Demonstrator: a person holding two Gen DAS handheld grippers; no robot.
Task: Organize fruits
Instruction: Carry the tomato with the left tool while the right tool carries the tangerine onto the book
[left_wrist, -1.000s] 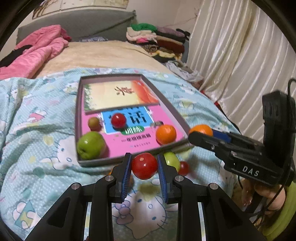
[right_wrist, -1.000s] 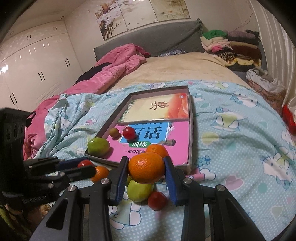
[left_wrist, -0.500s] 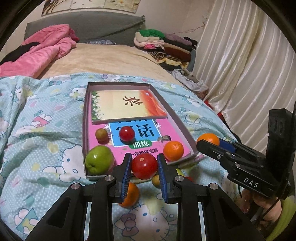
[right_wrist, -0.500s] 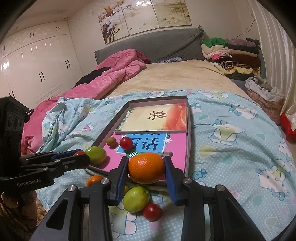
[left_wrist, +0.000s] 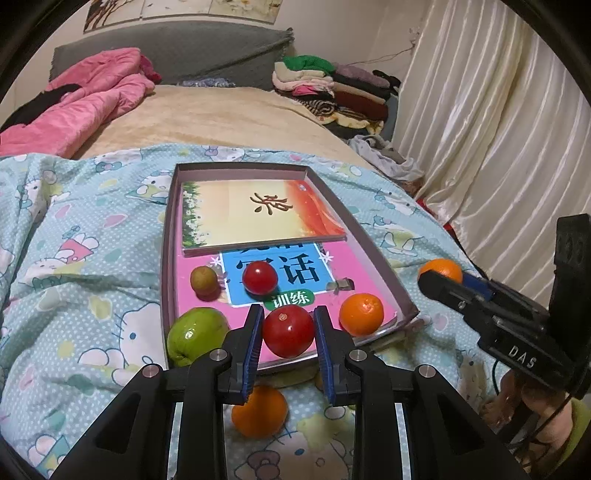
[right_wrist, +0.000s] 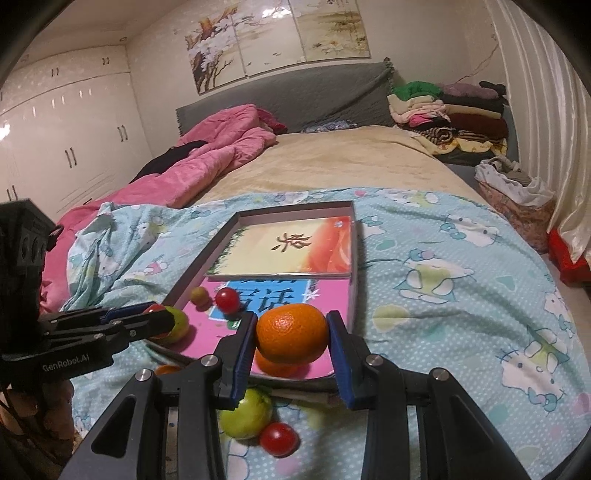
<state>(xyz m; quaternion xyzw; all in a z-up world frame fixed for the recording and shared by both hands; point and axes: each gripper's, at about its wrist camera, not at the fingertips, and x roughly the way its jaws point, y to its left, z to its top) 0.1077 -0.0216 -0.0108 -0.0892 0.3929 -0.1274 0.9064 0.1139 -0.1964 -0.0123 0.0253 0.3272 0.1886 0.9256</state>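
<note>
My left gripper (left_wrist: 289, 334) is shut on a red tomato (left_wrist: 288, 330), held over the near edge of a shallow grey box (left_wrist: 168, 266). My right gripper (right_wrist: 291, 338) is shut on an orange (right_wrist: 291, 332) above the box's near right corner. Inside the box, on a pink book, lie a green apple (left_wrist: 194, 336), a small brownish fruit (left_wrist: 203, 280), another red tomato (left_wrist: 259, 277) and an orange (left_wrist: 361, 314). On the blanket in front of the box lie a loose orange (left_wrist: 260, 410), a green fruit (right_wrist: 245, 413) and a small tomato (right_wrist: 279, 437).
The box (right_wrist: 356, 258) rests on a light blue cartoon blanket (left_wrist: 74, 258) on a bed and also holds a yellow-orange book (left_wrist: 258, 214). A pink quilt (left_wrist: 74, 107) lies at the far left, folded clothes (left_wrist: 332, 88) at the far right, curtains (left_wrist: 498, 129) along the right.
My left gripper has carried the tomato forward, from in front of the box to over its near edge. The right gripper with the orange has stayed near the box's near right corner.
</note>
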